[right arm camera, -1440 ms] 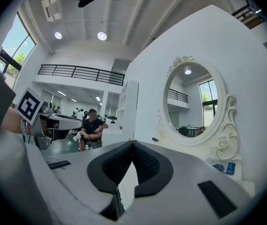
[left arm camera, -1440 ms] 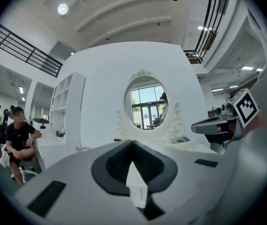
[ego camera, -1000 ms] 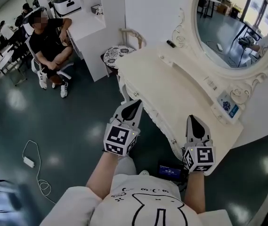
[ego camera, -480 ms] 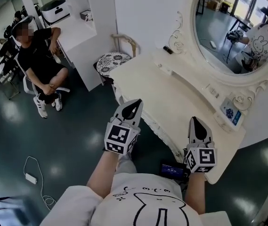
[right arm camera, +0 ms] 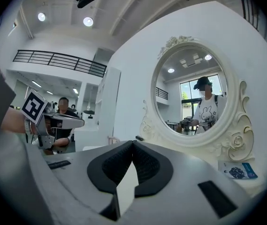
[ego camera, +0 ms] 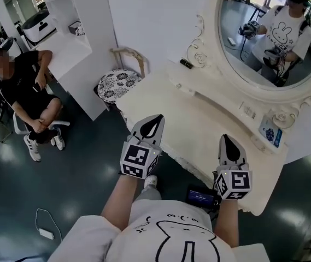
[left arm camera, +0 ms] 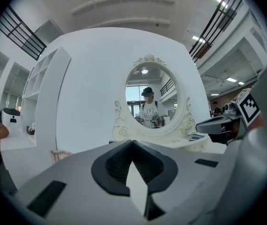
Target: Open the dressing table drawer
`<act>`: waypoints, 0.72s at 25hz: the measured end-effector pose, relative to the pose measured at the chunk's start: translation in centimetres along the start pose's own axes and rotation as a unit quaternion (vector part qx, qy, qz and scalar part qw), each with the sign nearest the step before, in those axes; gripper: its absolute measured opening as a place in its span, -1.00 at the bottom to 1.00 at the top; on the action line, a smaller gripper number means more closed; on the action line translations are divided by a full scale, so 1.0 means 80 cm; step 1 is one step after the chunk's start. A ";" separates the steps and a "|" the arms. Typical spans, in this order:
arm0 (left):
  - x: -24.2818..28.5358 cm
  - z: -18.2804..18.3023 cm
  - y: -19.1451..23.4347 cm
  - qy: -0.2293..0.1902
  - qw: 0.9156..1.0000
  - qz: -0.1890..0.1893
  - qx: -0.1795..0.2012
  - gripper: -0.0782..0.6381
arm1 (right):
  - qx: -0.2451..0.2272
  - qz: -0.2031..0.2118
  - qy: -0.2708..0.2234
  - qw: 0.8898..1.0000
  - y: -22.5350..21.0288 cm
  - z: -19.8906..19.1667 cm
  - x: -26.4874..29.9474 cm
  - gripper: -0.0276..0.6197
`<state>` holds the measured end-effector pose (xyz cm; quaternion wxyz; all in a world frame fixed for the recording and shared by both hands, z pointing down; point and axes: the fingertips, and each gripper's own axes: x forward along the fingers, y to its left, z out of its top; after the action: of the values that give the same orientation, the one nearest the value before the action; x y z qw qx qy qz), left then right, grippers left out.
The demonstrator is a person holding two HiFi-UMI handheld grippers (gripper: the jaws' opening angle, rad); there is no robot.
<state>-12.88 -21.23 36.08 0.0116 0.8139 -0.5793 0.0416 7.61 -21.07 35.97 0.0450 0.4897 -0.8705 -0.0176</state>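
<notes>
The cream dressing table [ego camera: 199, 119] stands ahead of me under an oval mirror [ego camera: 270, 31]. Its carved front apron [ego camera: 185, 165], where the drawer sits, runs between my two grippers; I cannot make out a drawer handle. My left gripper [ego camera: 156, 117] is shut and empty, level, just off the table's front edge on the left. My right gripper [ego camera: 224, 137] is also shut and empty, over the table's near right part. In the left gripper view the left gripper [left arm camera: 132, 142] points at the mirror [left arm camera: 151, 102]. The right gripper [right arm camera: 132, 143] faces the mirror [right arm camera: 194, 93] too.
A stool with a patterned cushion [ego camera: 117, 83] stands at the table's far left end. A person sits on a chair [ego camera: 24, 100] by white shelving [ego camera: 73, 42]. A small dark object [ego camera: 186, 64] and a blue-printed card [ego camera: 268, 130] lie on the tabletop. A power strip [ego camera: 46, 233] lies on the floor.
The view has swung so the table and mirror sit more squarely ahead, and the seated person has slid left. Both grippers moved along with me and stayed shut.
</notes>
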 end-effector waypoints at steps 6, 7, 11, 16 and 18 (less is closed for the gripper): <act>0.050 -0.005 0.036 0.004 0.999 -0.052 -0.002 -0.79 | 0.008 -0.047 0.011 0.999 -0.008 -0.004 0.046 -0.86; 0.057 -0.006 0.041 0.005 0.998 -0.063 -0.002 -0.79 | 0.010 -0.055 0.013 0.998 -0.008 -0.005 0.050 -0.86; 0.083 -0.011 0.063 0.012 0.996 -0.089 0.000 -0.79 | 0.015 -0.084 0.019 0.996 -0.009 -0.009 0.070 -0.86; 0.112 -0.017 0.093 0.017 0.995 -0.098 -0.012 -0.79 | 0.016 -0.112 0.032 0.993 -0.009 -0.015 0.090 -0.86; 0.122 -0.020 0.101 0.014 0.994 -0.105 -0.025 -0.79 | 0.015 -0.124 0.036 0.991 -0.011 -0.018 0.094 -0.86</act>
<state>-17.43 -32.96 38.27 0.0450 0.8690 -0.4914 0.0372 4.63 -27.97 37.81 0.0665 0.5950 -0.8009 0.0077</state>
